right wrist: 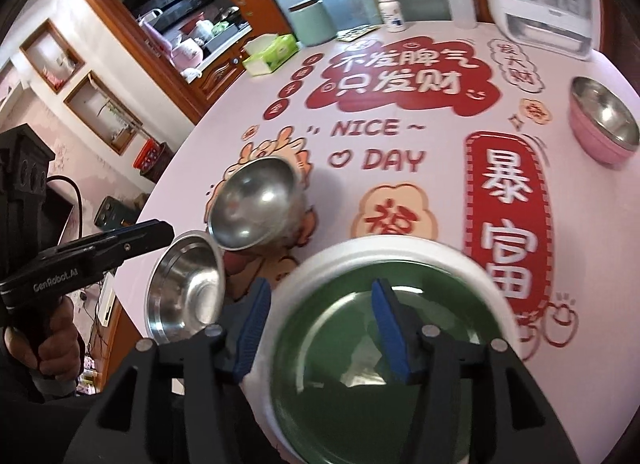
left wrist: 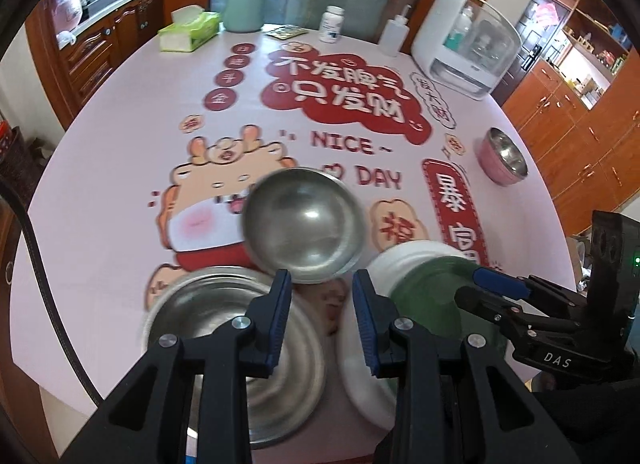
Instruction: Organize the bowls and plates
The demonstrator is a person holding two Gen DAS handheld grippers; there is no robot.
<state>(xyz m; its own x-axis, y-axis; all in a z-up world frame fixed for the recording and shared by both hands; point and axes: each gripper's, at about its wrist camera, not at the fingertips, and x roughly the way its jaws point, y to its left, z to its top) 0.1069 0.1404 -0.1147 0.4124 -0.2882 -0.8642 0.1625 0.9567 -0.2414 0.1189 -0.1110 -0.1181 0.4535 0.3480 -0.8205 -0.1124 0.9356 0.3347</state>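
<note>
The right gripper [right wrist: 318,328] straddles the near rim of the green-and-white bowl [right wrist: 384,364] — one finger inside, one outside, not yet clamped. The left gripper [left wrist: 322,320], jaws parted and empty, hovers with a steel bowl [left wrist: 305,226] just ahead.

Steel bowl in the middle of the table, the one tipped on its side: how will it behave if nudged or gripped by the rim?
The steel bowl sits tilted on its rounded wall, so a nudge will probably rock or roll it. Its polished, mirror-like surface suggests it may slip between the pads. It looks thin-walled, likely light and rigid, not fragile.
</note>
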